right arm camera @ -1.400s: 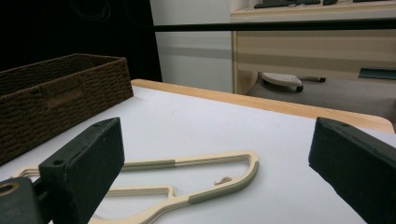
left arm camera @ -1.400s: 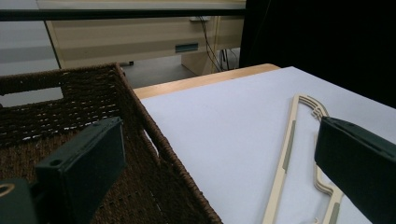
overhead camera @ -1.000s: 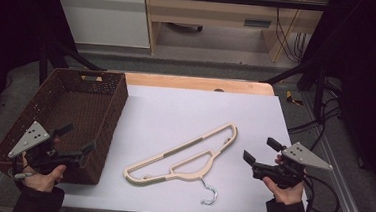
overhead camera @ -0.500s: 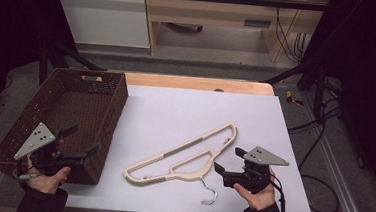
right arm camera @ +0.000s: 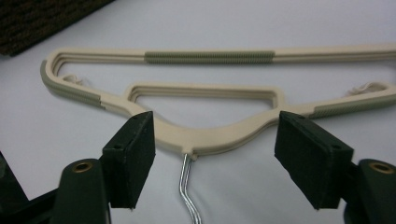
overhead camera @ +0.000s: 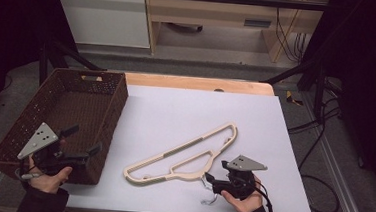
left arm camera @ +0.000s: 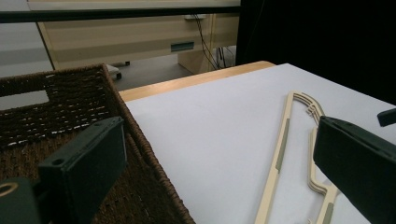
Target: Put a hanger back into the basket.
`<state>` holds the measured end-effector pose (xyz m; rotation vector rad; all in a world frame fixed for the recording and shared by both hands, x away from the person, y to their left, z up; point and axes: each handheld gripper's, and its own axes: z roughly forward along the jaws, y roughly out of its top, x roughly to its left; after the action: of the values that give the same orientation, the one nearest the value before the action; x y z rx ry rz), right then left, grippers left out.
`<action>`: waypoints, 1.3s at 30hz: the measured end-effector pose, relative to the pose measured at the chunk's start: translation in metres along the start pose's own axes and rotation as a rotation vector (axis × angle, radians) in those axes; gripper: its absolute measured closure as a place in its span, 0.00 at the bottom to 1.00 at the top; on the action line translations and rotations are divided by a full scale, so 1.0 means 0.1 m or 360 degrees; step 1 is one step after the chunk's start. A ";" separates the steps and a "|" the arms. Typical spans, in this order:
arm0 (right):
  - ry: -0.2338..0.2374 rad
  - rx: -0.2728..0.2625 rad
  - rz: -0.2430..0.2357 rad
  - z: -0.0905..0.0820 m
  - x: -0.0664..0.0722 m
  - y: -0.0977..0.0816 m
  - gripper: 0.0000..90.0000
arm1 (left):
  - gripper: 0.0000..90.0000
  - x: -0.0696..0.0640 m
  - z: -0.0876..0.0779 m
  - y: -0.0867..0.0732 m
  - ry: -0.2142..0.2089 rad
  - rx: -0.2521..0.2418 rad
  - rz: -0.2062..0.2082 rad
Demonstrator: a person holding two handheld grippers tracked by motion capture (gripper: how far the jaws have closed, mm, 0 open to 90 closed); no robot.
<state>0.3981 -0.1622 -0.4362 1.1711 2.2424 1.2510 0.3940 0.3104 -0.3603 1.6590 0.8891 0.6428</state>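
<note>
Moved: my right gripper [overhead camera: 210, 179] has come in from the table's right edge to the hanger's neck, its fingers closing part-way as it came; my left gripper [overhead camera: 84, 140] has kept its place at the basket.
Right fingers: [right arm camera: 133, 154] half open, one on each side of the neck where the hook meets the body; nothing pinched yet, pads clear of the plastic.
Left fingers: [left arm camera: 86, 163] spread wide, empty, over the basket's near right corner.
Hanger: the cream plastic coat hanger [overhead camera: 182, 156] lies flat on the white table [overhead camera: 176, 105], slanting, its metal hook [right arm camera: 189, 191] pointing at me, just right of the basket.
Risk, grip: I judge the neck curved and smooth, so fingers closing off-centre could skate along it and spin the hanger.
Risk, hook: closing too low would catch the thin wire only, and the body would swing.
Risk, basket: the long hanger could snag the wicker basket [overhead camera: 55, 107] rim.
Count: one hanger, one basket, two grippers.
</note>
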 end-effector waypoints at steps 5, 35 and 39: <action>0.0039 0.0132 0.0002 0.15 0.06 -0.07 0.49 | 0.03 -0.03 0.02 0.00 -0.0012 0.0006 0.0010; 0.0030 0.0385 0.0115 0.40 0.14 -0.18 0.96 | 0.03 -0.12 0.10 -0.01 -0.0035 0.0023 0.0044; 0.0042 0.0373 0.0147 0.39 0.13 -0.18 0.97 | 0.03 -0.15 0.11 -0.01 -0.0048 0.0028 0.0053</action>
<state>0.4048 -0.1349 -0.4712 1.3627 2.4311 1.0630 0.3938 0.2917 -0.3637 1.6980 0.8493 0.6327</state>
